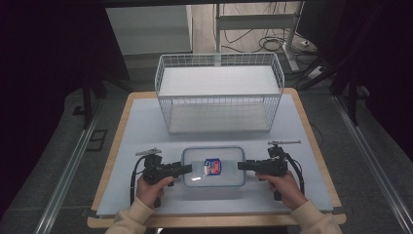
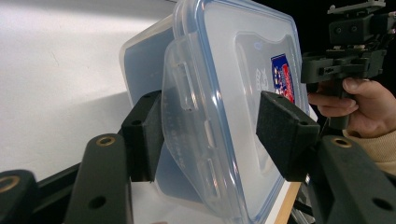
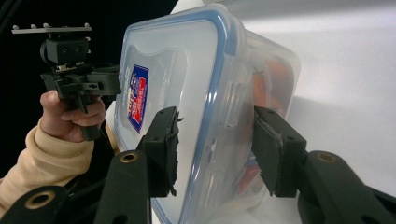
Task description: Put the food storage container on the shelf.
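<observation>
Near the table's [image 1: 146, 126] front edge, a clear plastic container [image 1: 214, 166] with a blue-rimmed lid and a red-and-blue label is flanked end to end. The left gripper [image 1: 187, 168] and right gripper [image 1: 241, 165] each straddle a side latch, jaws spread, not clamped. At the far edge, a white wire basket [image 1: 219, 92] is seen.

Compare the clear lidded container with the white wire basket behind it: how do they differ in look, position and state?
The container has solid see-through plastic walls; the wire basket is open white mesh. The container is closed by a blue-rimmed lid with a sticker; the basket has no lid. The container sits near the person between the left claw and the right claw; the basket stands farther back, untouched. Both are rectangular and rest on the table.
</observation>
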Action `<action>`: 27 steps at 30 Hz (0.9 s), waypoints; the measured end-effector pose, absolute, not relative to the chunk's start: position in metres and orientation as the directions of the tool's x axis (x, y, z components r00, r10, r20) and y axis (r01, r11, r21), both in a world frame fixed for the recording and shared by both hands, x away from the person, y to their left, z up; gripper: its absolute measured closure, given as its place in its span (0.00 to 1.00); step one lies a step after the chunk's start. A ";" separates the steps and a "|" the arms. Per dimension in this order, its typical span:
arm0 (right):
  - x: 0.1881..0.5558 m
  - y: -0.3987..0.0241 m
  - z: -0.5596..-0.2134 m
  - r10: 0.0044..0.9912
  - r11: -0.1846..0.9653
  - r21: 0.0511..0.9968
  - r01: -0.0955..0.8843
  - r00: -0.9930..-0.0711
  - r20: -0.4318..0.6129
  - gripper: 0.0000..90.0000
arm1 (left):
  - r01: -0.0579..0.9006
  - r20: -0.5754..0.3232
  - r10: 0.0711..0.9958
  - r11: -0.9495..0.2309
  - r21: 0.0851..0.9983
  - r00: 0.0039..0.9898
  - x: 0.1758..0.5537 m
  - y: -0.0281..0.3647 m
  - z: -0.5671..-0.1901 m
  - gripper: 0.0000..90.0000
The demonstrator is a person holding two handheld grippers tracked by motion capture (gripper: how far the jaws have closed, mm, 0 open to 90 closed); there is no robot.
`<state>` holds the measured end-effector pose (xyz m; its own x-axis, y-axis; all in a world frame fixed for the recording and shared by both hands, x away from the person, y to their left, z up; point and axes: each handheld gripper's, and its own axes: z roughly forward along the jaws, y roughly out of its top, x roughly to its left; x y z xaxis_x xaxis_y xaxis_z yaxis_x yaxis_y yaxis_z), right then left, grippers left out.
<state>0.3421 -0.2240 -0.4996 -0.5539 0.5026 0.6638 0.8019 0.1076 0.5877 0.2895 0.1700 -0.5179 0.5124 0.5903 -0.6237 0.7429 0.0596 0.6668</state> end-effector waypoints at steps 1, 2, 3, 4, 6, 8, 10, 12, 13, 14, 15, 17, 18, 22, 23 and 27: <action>0.341 -0.224 -0.500 0.501 0.104 0.589 0.801 -0.554 0.665 0.59 | 0.741 -0.619 0.593 0.055 0.670 0.515 0.289 0.170 -0.517 0.48; 0.341 -0.225 -0.500 0.499 0.102 0.590 0.801 -0.554 0.666 0.59 | 0.739 -0.616 0.596 0.055 0.672 0.516 0.288 0.169 -0.517 0.48; 0.340 -0.225 -0.500 0.498 0.099 0.592 0.800 -0.554 0.667 0.60 | 0.737 -0.615 0.599 0.058 0.673 0.513 0.287 0.169 -0.516 0.48; 0.340 -0.225 -0.500 0.497 0.099 0.593 0.799 -0.556 0.666 0.60 | 0.737 -0.615 0.600 0.061 0.673 0.512 0.286 0.168 -0.516 0.48; 0.339 -0.225 -0.500 0.497 0.093 0.595 0.799 -0.555 0.668 0.60 | 0.736 -0.614 0.601 0.062 0.674 0.511 0.286 0.169 -0.516 0.48; 0.338 -0.226 -0.500 0.496 0.089 0.594 0.800 -0.553 0.670 0.61 | 0.736 -0.616 0.601 0.067 0.674 0.509 0.286 0.168 -0.516 0.48; 0.337 -0.226 -0.500 0.496 0.090 0.595 0.799 -0.554 0.669 0.61 | 0.735 -0.617 0.598 0.068 0.675 0.511 0.285 0.169 -0.515 0.49; 0.336 -0.227 -0.499 0.496 0.085 0.598 0.797 -0.554 0.669 0.61 | 0.730 -0.612 0.599 0.065 0.680 0.516 0.285 0.169 -0.514 0.50; 0.336 -0.227 -0.498 0.497 0.085 0.601 0.795 -0.557 0.666 0.61 | 0.729 -0.611 0.598 0.064 0.682 0.519 0.285 0.168 -0.513 0.50; 0.335 -0.227 -0.498 0.499 0.081 0.605 0.792 -0.558 0.663 0.61 | 0.725 -0.606 0.599 0.061 0.686 0.523 0.284 0.168 -0.511 0.51; 0.335 -0.228 -0.497 0.499 0.077 0.608 0.790 -0.558 0.662 0.61 | 0.719 -0.600 0.601 0.061 0.693 0.527 0.284 0.167 -0.510 0.51; 0.336 -0.229 -0.497 0.500 0.068 0.611 0.789 -0.557 0.663 0.61 | 0.715 -0.594 0.604 0.056 0.697 0.531 0.284 0.166 -0.509 0.52; 0.336 -0.229 -0.497 0.501 0.066 0.612 0.788 -0.557 0.663 0.61 | 0.715 -0.595 0.604 0.059 0.697 0.530 0.284 0.166 -0.509 0.52; 0.335 -0.229 -0.496 0.504 0.068 0.620 0.782 -0.563 0.655 0.61 | 0.707 -0.592 0.605 0.066 0.704 0.532 0.284 0.167 -0.508 0.52; 0.335 -0.229 -0.496 0.501 0.068 0.622 0.780 -0.566 0.655 0.61 | 0.704 -0.588 0.606 0.064 0.708 0.536 0.284 0.167 -0.506 0.52; 0.334 -0.229 -0.493 0.496 0.058 0.632 0.772 -0.572 0.653 0.61 | 0.686 -0.572 0.608 0.062 0.725 0.550 0.285 0.166 -0.501 0.52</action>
